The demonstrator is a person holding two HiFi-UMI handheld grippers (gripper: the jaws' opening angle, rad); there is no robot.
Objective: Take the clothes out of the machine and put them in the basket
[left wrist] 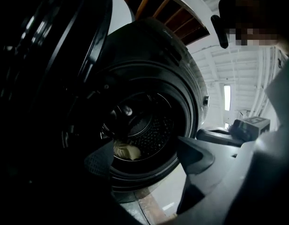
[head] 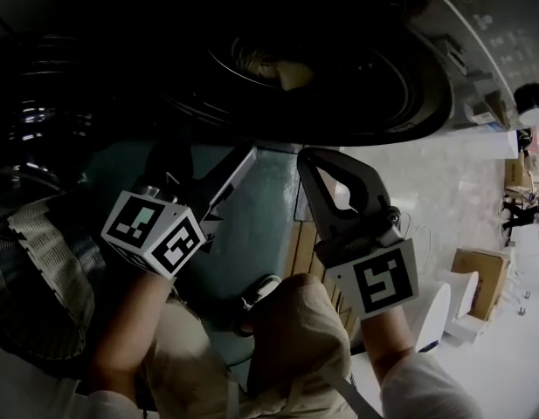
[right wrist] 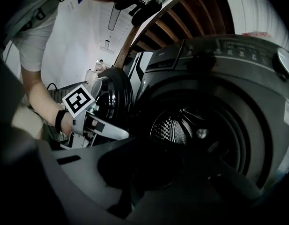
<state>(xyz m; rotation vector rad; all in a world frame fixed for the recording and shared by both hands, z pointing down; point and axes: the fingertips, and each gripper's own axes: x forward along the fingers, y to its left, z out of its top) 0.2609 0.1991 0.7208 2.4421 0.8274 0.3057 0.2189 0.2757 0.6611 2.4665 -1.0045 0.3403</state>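
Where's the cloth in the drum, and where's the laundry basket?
cloth (left wrist: 127, 151): left gripper view, its pale crumpled middle.
laundry basket (head: 51, 260): head view, its slatted wall.

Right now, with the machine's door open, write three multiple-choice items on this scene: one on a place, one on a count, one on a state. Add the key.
1. Where is the crumpled cream cloth?
A. in the perforated metal drum of the dark grey front-loading washing machine
B. on top of that machine
C. between a gripper's jaws

2. How many grippers show in the head view?
A. one
B. two
C. three

3. How do the jaws of the left gripper stand?
A. shut on the cloth
B. shut, empty
C. apart, empty

Key: 1 A, it lies low inside the drum; 2 B, the left gripper and the right gripper; 3 C, the drum shows between them.
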